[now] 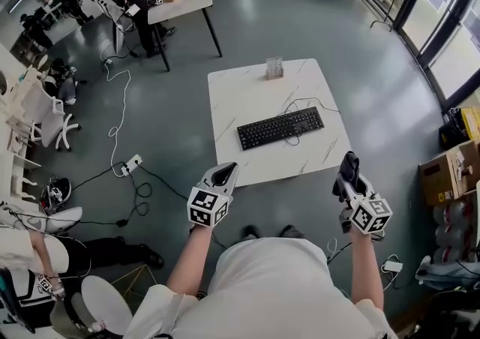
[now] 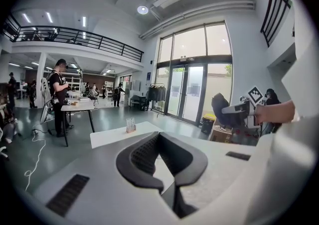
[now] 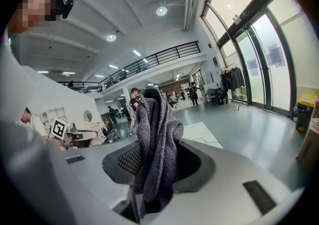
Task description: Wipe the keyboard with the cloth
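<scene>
**A:** What does the approach need?

**B:** Going from the left: the left hand-held gripper [image 1: 223, 173] has its jaws together with nothing between them. I'd bring it to the keyboard's near-left corner as a brace so the board doesn't slide. The keyboard [image 1: 280, 127] lies in the middle of the white worktop [image 1: 247, 86], well ahead of both grippers, and nothing touches it. On the right, the right hand-held gripper [image 1: 349, 169] is clamped on the cloth [image 3: 157, 149], which stands bunched and upright between its jaws.

**A:** So the cloth isn't down yet?

**B:** No, it is in the air, short of the worktop's near edge. I'd tip that gripper down so a loose fold meets the keys rather than the jaw tips. Press lightly, since the keys will give.

**A:** Which way should the strokes run?

**B:** Along the rows. The keyboard lies keys up, with its long axis running left to right across the worktop. It is slanted, so the right end sits farther from the person than the left. A cable [image 1: 311, 101] loops off the far side, so I'd keep the cloth clear of that.
</scene>
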A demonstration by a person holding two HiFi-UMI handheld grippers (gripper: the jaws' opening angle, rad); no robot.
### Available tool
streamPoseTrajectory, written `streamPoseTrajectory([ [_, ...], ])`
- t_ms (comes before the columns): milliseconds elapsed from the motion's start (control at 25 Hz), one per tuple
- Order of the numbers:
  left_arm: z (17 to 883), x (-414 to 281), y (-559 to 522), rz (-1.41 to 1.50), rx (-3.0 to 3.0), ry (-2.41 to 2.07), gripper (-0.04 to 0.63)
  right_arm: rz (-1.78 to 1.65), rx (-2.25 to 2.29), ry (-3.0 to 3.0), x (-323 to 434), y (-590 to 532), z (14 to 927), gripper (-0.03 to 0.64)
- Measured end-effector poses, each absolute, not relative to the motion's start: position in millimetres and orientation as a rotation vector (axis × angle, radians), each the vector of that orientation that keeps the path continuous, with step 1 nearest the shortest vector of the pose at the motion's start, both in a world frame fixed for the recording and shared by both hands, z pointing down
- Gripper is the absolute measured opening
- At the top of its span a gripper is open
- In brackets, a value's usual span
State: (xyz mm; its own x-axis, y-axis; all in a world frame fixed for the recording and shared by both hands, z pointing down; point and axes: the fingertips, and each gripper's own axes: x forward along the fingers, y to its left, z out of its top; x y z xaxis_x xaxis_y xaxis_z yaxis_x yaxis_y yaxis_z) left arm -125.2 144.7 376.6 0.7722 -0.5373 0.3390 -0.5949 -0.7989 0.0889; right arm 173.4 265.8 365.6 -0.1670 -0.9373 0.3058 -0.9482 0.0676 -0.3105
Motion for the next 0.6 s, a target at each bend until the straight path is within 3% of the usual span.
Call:
streamPoseTrajectory([
  [600,381,-158,134,0.445,2.766,-0.9,0.008,0.721,2.011,-2.257,145,258,373,0.16],
])
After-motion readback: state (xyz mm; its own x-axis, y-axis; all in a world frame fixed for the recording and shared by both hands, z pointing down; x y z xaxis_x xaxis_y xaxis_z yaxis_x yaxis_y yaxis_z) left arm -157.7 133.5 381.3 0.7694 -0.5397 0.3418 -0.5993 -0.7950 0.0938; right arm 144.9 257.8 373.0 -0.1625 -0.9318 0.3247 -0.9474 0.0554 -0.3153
